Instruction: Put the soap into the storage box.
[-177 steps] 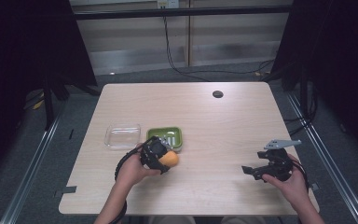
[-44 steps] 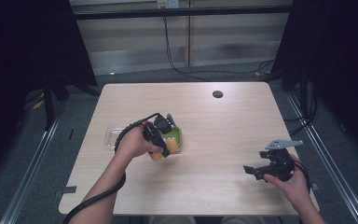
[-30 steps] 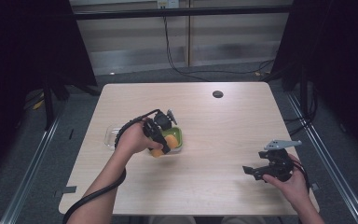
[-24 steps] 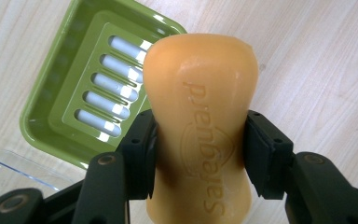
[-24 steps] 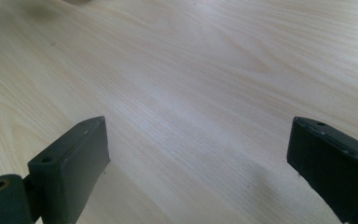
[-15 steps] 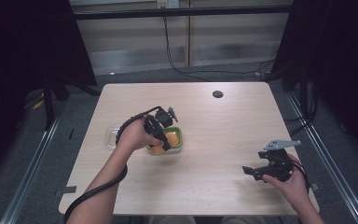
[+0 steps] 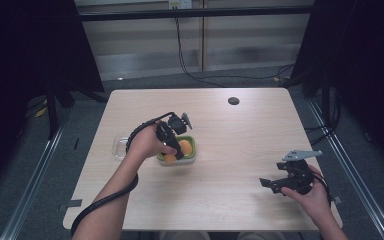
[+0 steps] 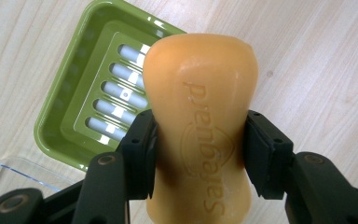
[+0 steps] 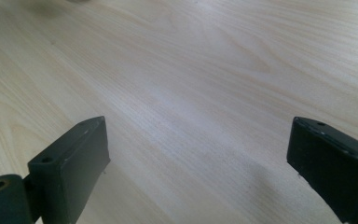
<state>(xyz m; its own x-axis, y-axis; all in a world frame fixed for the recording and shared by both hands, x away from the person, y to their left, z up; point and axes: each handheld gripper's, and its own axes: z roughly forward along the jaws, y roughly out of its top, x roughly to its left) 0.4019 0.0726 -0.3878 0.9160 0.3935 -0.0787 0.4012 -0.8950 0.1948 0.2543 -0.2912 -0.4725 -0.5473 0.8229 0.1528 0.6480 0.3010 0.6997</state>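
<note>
1. The soap bar (image 8: 200, 126) is orange and smooth, with raised letters pressed into its face, and it sits between the two black jaws of the left gripper (image 8: 198, 154).
2. The left gripper is squeezed shut on the soap bar, with one pad pressing each long side near the middle of the bar.
3. In the left gripper view the soap bar's long way runs from the bottom of the picture to the top, straight out along the jaws, and its wide round end points away from the hand.
4. The soap bar is held above the green soap dish (image 8: 74, 116), partly over the dish's rim on the side near the bare wood (from this view one cannot tell if it touches the dish).
5. The green soap dish has a raised floor with long slots in it, and the part that can be seen has nothing lying in it.
6. A clear plastic lid (image 8: 14, 175) lies flat on the table (image 7: 230, 135) right beside the dish, on the left in the high view.
7. In the high view the left gripper (image 7: 172, 142) is over the green soap dish (image 7: 192, 150), and orange shows there.
8. The right gripper (image 7: 280, 182) is well apart from the dish, low over bare wood near the table's right front corner.
9. Its jaws stand wide apart with nothing between them.
</note>
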